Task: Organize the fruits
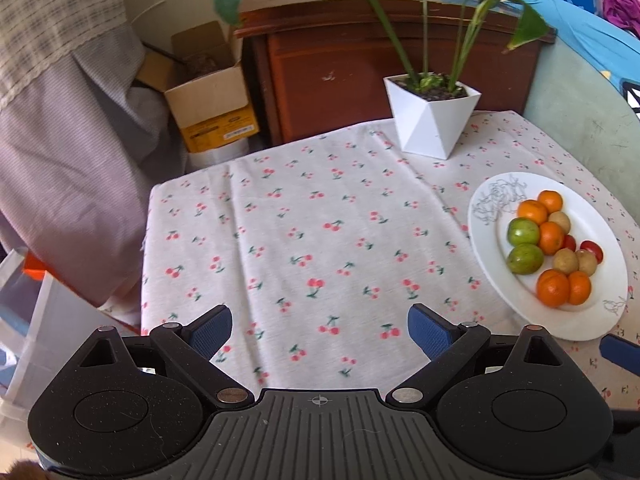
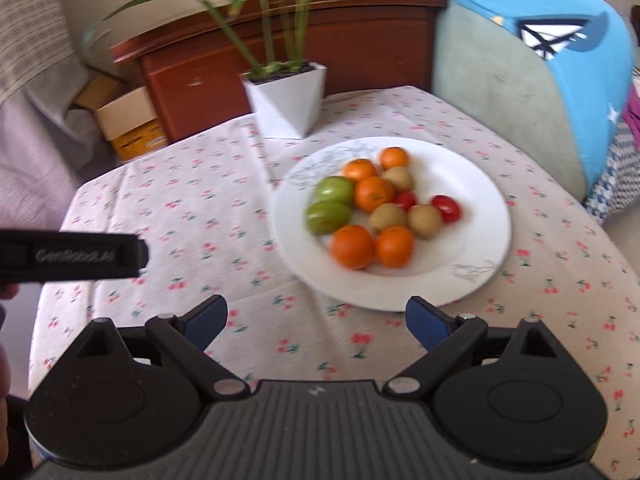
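Fruits: oranges (image 2: 352,246), two green apples (image 2: 329,216), kiwis (image 2: 425,221) and small red tomatoes (image 2: 447,207) lie heaped on a white plate (image 2: 472,184), toward the right side of a table under a cherry-print cloth (image 2: 192,208).
Heap's long axis: in the right wrist view the cluster runs from the near-left orange to the far orange (image 2: 394,157) by the plate's line drawing (roughly near to far, leaning a little right); the apples lie side by side on the left flank, touching.
Left gripper (image 1: 320,334): jaws spread wide over bare cloth, holding nothing, well left of the plate (image 1: 496,280).
Right gripper (image 2: 316,320): jaws likewise wide and empty, hovering just short of the plate's near rim.
Left wrist view only: the plate is seen edge-on at far right, with a blue pad tip (image 1: 618,354) of the other gripper poking in below it; an open cardboard box (image 1: 208,96) and draped grey fabric (image 1: 68,160) show clearly at left.
Right wrist view only: the plate sits almost centred (somewhat motion-blurred), the black side of the left gripper (image 2: 72,256) crosses the left edge, and a blue printed cloth (image 2: 560,32) covers a green armchair (image 2: 500,92) at right.
Both views: a white faceted planter (image 1: 430,118) with long green leaves stands at the table's far edge, before a dark wooden cabinet (image 1: 340,72).
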Demonstrator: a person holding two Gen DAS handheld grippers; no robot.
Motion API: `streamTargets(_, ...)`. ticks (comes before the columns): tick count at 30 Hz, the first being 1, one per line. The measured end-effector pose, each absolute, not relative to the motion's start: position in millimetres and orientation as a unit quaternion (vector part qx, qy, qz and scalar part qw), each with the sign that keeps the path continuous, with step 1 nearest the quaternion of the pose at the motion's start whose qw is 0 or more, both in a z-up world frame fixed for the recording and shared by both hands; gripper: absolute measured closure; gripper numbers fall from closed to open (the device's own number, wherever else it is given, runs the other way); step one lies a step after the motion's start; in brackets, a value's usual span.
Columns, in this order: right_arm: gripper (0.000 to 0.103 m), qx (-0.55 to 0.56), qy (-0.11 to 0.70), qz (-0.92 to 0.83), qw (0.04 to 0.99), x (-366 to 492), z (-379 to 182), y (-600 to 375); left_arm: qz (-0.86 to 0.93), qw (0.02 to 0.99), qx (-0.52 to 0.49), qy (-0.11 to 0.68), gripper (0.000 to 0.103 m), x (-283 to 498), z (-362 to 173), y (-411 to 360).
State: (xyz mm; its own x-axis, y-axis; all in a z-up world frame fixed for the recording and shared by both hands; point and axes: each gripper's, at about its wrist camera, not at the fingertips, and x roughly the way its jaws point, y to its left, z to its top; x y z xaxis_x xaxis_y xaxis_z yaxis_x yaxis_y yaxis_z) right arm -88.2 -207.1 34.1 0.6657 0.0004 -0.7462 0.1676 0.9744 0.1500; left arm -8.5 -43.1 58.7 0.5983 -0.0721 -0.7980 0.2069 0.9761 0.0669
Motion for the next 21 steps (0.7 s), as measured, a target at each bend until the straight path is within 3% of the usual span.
streamTargets(9,0.007,0.082,0.388,0.047,0.917,-97,19,-165,-0.063,0.889,0.058,0.450,0.007,-9,54,-16)
streamTargets(21,0.005,0.028,0.366,0.048,0.929,-94,-8,-144,-0.061,0.887,0.050,0.454,0.007,-7,51,-5)
